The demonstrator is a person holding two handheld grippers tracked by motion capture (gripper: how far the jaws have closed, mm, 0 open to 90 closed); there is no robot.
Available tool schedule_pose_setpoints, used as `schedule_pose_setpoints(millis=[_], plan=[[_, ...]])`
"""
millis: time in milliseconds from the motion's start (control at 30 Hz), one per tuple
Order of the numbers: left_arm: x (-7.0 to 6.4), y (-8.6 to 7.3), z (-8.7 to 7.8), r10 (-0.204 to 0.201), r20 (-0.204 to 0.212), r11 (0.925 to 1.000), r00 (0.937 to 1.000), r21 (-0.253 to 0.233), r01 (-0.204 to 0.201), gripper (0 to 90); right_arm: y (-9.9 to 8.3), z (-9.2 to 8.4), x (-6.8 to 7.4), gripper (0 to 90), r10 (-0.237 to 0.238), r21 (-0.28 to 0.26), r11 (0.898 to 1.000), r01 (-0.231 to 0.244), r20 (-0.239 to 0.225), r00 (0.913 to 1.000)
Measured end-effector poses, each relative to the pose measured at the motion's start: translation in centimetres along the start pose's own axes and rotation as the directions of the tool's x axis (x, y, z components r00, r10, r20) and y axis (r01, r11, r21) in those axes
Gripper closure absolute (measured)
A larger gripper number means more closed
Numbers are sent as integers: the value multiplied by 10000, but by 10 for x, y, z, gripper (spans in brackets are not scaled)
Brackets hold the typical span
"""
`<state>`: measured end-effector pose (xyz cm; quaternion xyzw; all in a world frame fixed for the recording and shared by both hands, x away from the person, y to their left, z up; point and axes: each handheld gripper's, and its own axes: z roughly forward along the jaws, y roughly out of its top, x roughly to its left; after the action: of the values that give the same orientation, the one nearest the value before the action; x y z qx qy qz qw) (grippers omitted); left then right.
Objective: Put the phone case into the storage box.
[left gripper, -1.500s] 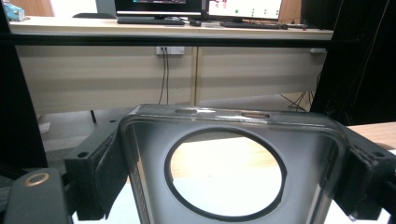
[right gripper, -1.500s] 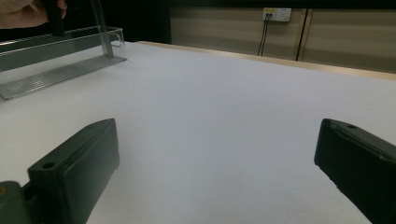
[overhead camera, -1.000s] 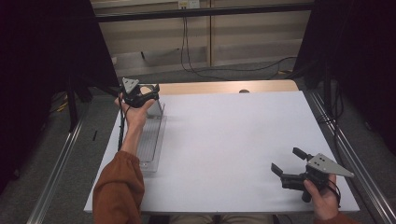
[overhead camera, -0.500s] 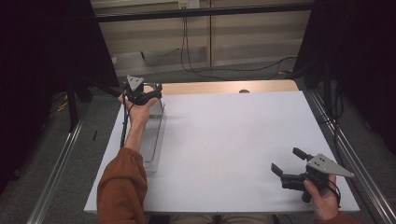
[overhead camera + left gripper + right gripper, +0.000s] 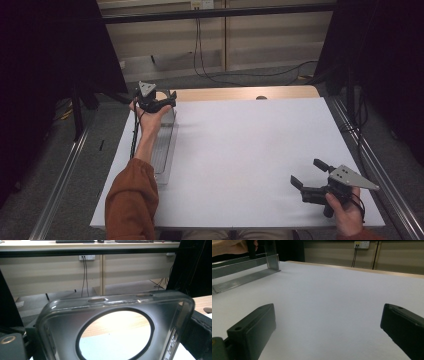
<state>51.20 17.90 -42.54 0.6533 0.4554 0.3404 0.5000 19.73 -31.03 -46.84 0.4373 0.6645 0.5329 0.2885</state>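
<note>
Left claw [image 5: 167, 103] clamped on clear phone case [image 5: 115, 325]: glossy smoky plastic, rounded corners, big round cutout, slotted edge; no writing readable. Case held upright at far end of ribbed clear tray [image 5: 161, 155] on matte white bench [image 5: 250, 150]. Right claw [image 5: 309, 173] spread, empty, well apart from tray.

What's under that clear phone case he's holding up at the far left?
The clear phone case is clamped in the left hand-held gripper. Below it lies a long clear tray on the white table; the forearm hides part of the tray.

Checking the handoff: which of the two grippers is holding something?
The left gripper, clamped on the clear phone case; the right gripper is open and empty.
</note>
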Motion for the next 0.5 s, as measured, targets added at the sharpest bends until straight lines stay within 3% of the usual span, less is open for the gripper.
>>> schedule_pose_setpoints(millis=[33,133,300,367,500], plan=[[0,1,-1,9,-135,10000,9999,52,-9,48,0,0,0,0,30,15,10000,-30,-14,10000],[2,1,-3,-146,167,9999,9998,-29,147,30,0,0,0,0,-3,5,10000,3,-21,10000],[4,0,-9,-187,69,9997,9998,-130,188,16,0,0,1,0,20,17,10000,-20,-33,10000],[5,-1,-11,-335,271,9991,9991,-253,341,12,0,0,0,0,-18,-3,10000,18,-32,10000],[6,-4,-15,-382,182,9993,9991,-46,383,12,0,0,0,0,13,3,10000,-13,-55,10000]])
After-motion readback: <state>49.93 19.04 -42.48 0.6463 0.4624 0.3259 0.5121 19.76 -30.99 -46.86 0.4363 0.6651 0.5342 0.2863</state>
